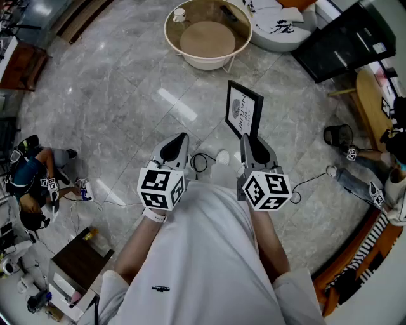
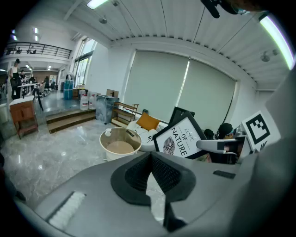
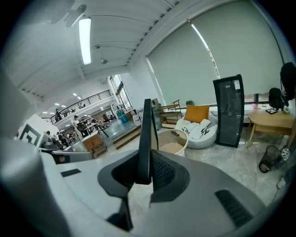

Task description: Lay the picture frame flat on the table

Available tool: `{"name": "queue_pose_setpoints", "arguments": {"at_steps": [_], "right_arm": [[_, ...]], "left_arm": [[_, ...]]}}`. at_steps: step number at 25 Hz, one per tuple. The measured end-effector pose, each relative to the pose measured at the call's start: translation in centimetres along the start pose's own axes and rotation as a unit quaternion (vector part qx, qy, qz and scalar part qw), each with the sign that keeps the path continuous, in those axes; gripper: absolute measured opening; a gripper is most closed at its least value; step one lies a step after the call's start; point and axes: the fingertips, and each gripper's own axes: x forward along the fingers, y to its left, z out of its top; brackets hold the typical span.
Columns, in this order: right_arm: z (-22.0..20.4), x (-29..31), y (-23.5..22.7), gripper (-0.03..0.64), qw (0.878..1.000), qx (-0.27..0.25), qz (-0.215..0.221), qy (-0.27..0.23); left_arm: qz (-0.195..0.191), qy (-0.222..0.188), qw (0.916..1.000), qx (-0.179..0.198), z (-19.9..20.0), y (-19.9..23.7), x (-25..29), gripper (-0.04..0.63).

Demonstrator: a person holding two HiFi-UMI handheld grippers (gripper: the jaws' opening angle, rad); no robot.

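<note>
The right gripper (image 1: 246,141) is clamped on the lower edge of the picture frame (image 1: 243,109). The right gripper view shows both pads pressed against the thin black edge (image 3: 146,139), which rises straight up between them. The frame is upright in the air above the stone floor, well short of the round worktop (image 1: 190,61). In the head view the worktop lies at about 12 o'clock from the person, and the frame at 1 o'clock. The left gripper (image 1: 177,143) is closed on nothing and held level beside the right one. Its own view looks across at the printed face of the frame (image 2: 179,139), with the worktop (image 2: 119,141) beyond.

The step in hand appears to be the carry, with the laying down not yet begun. To do it well, I would bring the frame over the open middle of the worktop and away from the cup (image 1: 179,14) at its 10 o'clock edge. Then lower the frame until its bottom edge rests on the surface, and tip it over slowly about that edge.

The grip is narrow and low on a tall thing, so the frame could swing or slip if turned quickly. The left gripper could steady the top edge as the frame goes down. The right gripper's hold is best released only once the frame lies fully supported.
</note>
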Motion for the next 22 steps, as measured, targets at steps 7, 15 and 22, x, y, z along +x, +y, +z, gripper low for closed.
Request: {"name": "queue_pose_setpoints", "arguments": {"at_steps": [7, 15, 22], "right_arm": [[-0.3, 0.8, -0.8, 0.049, 1.0, -0.004, -0.003, 0.0], [-1.1, -1.2, -2.1, 0.049, 1.0, -0.002, 0.007, 0.001], [-1.0, -1.8, -4.4, 0.049, 1.0, 0.003, 0.015, -0.001]], "left_arm": [[-0.005, -0.001, 1.0, 0.006, -0.1, 0.1, 1.2, 0.005], [0.003, -0.005, 0.9999, 0.01, -0.5, -1.6, 0.7, 0.005], [0.019, -0.004, 0.9996, 0.021, 0.4, -2.8, 1.5, 0.005]]}}
